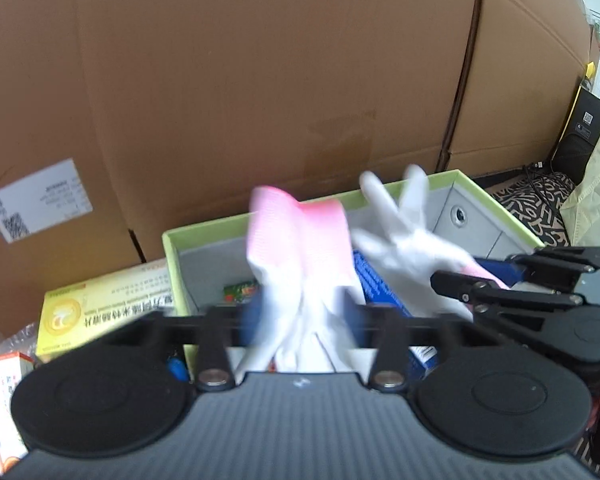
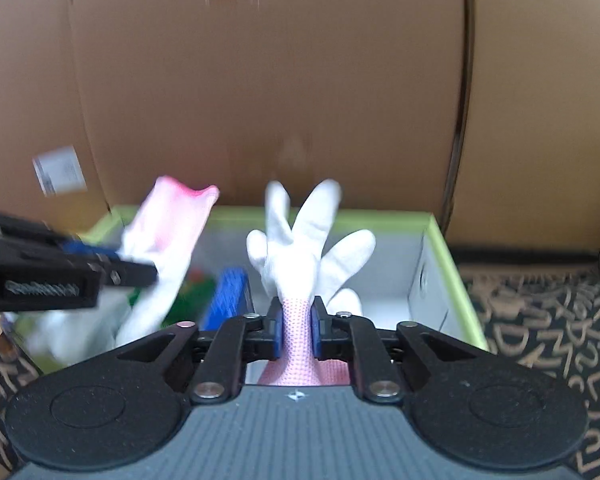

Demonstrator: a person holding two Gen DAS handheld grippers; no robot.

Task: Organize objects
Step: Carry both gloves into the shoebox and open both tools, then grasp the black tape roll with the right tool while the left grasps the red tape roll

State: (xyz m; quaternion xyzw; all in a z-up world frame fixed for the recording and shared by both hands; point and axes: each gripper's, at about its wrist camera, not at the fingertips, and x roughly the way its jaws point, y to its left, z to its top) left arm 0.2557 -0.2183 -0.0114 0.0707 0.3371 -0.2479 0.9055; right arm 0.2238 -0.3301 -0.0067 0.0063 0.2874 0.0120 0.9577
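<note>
Two gloves over the green-rimmed box (image 2: 456, 264), ready to drop in. Right gripper (image 2: 296, 330) pinches one glove (image 2: 308, 240) at its pink cuff, fingers up, nr box's right wall. Left gripper (image 1: 300, 320), jaws wide w/ no grip, lets the other glove (image 1: 296, 248) hang over the box's left half.

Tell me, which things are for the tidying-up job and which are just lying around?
For the job: cuff-up white-and-pink knit glove, between the open jaws of the left gripper; fingers-up white-and-pink knit glove, pinched by the right gripper; green-rimmed grey box.
Just lying about: yellow paper carton; big brown cardboard box; black-and-tan patterned cloth.
</note>
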